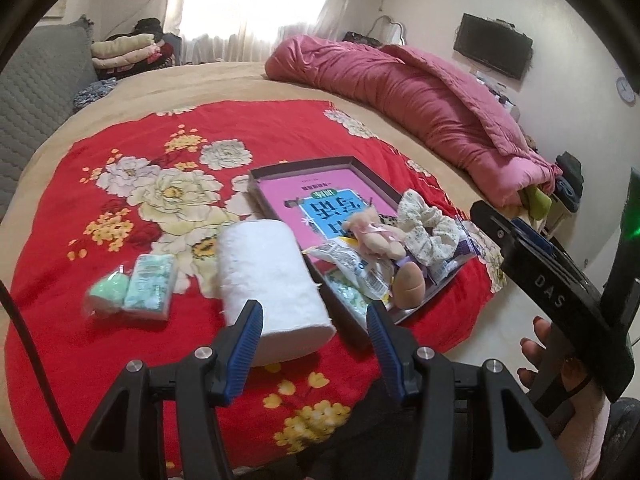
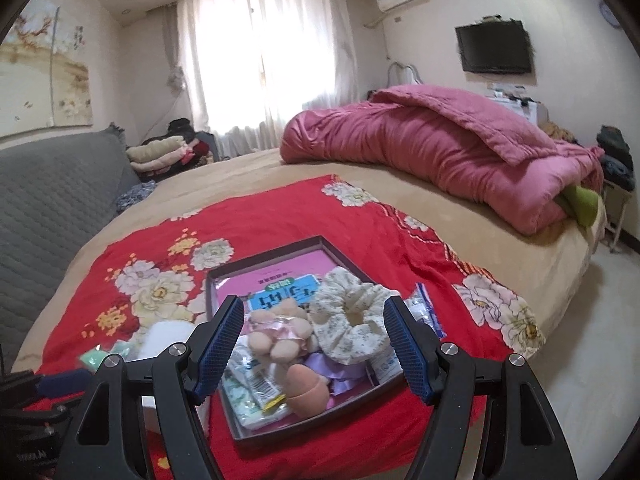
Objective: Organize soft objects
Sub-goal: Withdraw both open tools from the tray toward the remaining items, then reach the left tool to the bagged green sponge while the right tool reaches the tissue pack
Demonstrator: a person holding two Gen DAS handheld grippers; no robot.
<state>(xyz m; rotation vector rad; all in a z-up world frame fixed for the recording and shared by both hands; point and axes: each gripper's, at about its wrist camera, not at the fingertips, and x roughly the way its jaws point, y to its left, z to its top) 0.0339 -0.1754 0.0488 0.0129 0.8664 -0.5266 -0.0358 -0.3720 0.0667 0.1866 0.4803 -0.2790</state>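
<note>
A dark shallow tray (image 1: 260, 184) (image 2: 212, 300) lies on the red floral cloth (image 1: 120, 140) (image 2: 280, 216). It holds a floral scrunchie (image 1: 428, 224) (image 2: 356, 324), a small plush bear (image 1: 372, 232) (image 2: 280, 336), a brown makeup sponge (image 1: 408, 284) (image 2: 306, 388), tissue packets (image 1: 356, 268) (image 2: 256, 384) and a pink book (image 1: 296, 196). A white paper roll (image 1: 272, 280), a tissue pack (image 1: 150, 286) and a green sponge (image 1: 106, 292) lie left of the tray. My left gripper (image 1: 316, 336) is open just above the roll's near end. My right gripper (image 2: 316, 344) is open over the tray.
A rolled pink quilt (image 1: 420, 92) (image 2: 432, 148) lies at the bed's far right. A grey headboard (image 1: 36, 92) and folded clothes (image 1: 124, 48) are at left. The bed's edge and the floor (image 2: 580, 340) are at right. The right gripper's body and the hand on it (image 1: 560, 300) show at right.
</note>
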